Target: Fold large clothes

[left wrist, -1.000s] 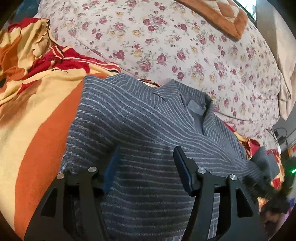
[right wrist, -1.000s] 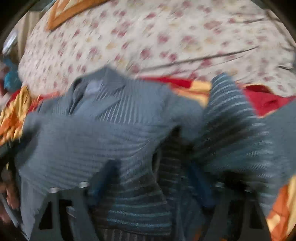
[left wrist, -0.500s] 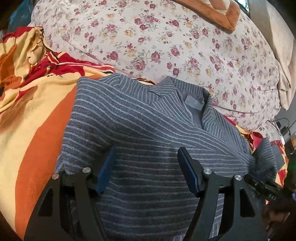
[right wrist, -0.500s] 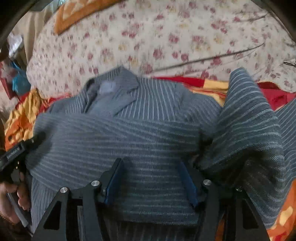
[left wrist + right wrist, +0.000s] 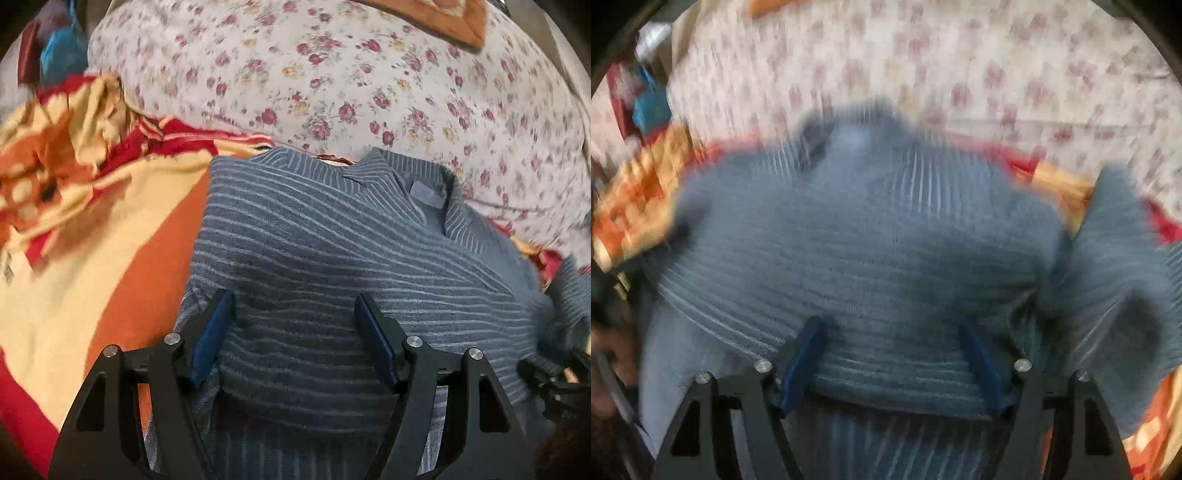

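Grey-blue striped cloth fills both wrist views: a large collared shirt (image 5: 332, 236) lies spread on a bed, its collar (image 5: 417, 184) pointing toward the floral bedsheet (image 5: 369, 92) beyond it. An orange, yellow and red blanket (image 5: 92, 240) lies under the shirt and shows along its left edge in the left wrist view, bunched into folds near the shirt's far left corner. Past the collar, at the far edge of the floral bedsheet, an orange patterned cushion or quilt (image 5: 454, 18) is partly in view.

The left gripper (image 5: 293, 321) hangs over the near part of the shirt, its blue-padded fingers (image 5: 210, 332) standing wide apart and clear of each other; the striped fabric lies between them, but the pads do not pinch it. The right gripper (image 5: 892, 354), seen in a badly motion-blurred view, is likewise wide, and its jaws are opening with the shirt's folded near edge between them, unclamped. To the right of the shirt's body in that view, one sleeve (image 5: 1115, 258) rises in a loose hump. A person's hand (image 5: 609, 369) appears at the left edge beside the shirt, too blurred to make out in detail.
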Tool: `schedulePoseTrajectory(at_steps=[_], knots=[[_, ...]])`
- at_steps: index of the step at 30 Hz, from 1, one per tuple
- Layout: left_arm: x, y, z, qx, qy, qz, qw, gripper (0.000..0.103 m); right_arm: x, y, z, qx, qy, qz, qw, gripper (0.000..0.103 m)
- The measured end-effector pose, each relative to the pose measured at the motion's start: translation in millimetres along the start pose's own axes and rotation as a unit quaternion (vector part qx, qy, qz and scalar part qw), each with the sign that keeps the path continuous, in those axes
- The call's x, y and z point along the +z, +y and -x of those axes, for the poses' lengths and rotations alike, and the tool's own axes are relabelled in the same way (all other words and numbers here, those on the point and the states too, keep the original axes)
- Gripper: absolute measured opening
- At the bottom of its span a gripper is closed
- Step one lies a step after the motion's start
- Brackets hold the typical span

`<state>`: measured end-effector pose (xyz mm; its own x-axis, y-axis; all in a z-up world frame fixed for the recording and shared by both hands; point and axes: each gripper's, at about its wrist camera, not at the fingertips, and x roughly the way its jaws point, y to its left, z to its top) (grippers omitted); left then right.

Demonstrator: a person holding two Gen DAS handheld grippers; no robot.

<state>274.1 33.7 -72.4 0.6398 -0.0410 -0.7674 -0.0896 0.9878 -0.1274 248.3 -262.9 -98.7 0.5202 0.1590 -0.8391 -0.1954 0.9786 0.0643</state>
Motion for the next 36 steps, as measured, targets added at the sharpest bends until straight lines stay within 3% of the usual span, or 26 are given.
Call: schedulePoseTrajectory(at_steps=[4,6,7,9,12,14,17,19,21,24,27,30,36], knots=[[-0.9,-0.8,-1.2,0.001,0.0,-0.006,1.0,0.073,3.4,-6.8,16.5,-0.023,-0.012,-0.007,1.0,0.078],[-0.7,4.2,-0.1,-0.009,-0.004,0.007,0.9999,0.073,6.0,-24.9,54.5,-0.036,-0.094,-0.032,0.994,0.078],[-1.0,4.8,-0.4,-0.01,-0.004,0.01,0.9999,0.073,5.3,-42.4,76.3,-0.059,-0.139,-0.051,0.987,0.079],[-2.0,3.2,-0.8,-0.007,-0.004,0.009,0.9999,0.073,-1.0,-84.5,104.2,-0.11,-0.187,-0.1,0.971,0.082],[-2.3,1.3,-1.4,-0.002,-0.003,0.005,1.0,0.073,-25.8,-166.9,130.3,-0.207,-0.219,-0.198,0.933,0.082],[-2.0,2.0,-1.8,-0.003,-0.004,0.008,1.0,0.073,-43.2,-214.3,143.2,-0.231,-0.241,-0.237,0.912,0.081],[-2.1,3.2,-2.5,-0.004,-0.004,0.011,0.9999,0.073,-66.4,-261.6,157.3,-0.235,-0.251,-0.268,0.9,0.076],[-1.8,2.8,-3.2,-0.002,-0.004,0.011,0.9999,0.073,-77.6,-285.1,152.0,-0.201,-0.24,-0.287,0.905,0.065],[-1.6,2.0,-4.1,0.001,-0.003,0.01,0.9999,0.073,-83.7,-303.2,140.2,-0.187,-0.221,-0.319,0.903,0.063],[-2.0,1.0,-5.0,0.003,-0.003,0.006,1.0,0.074,-90.1,-310.7,131.3,-0.156,-0.237,-0.342,0.896,0.055],[-2.0,-0.1,-6.0,0.003,-0.003,0.001,1.0,0.077,-83.9,-313.6,123.2,-0.138,-0.251,-0.336,0.897,0.054],[-2.0,-2.4,-7.6,0.004,-0.001,-0.005,1.0,0.079,-77.0,-315.1,113.3,-0.098,-0.261,-0.331,0.902,0.041],[-2.8,-4.2,-9.1,0.008,0.0,-0.011,0.9999,0.081,-72.9,-316.7,106.5,-0.099,-0.258,-0.347,0.896,0.034]])
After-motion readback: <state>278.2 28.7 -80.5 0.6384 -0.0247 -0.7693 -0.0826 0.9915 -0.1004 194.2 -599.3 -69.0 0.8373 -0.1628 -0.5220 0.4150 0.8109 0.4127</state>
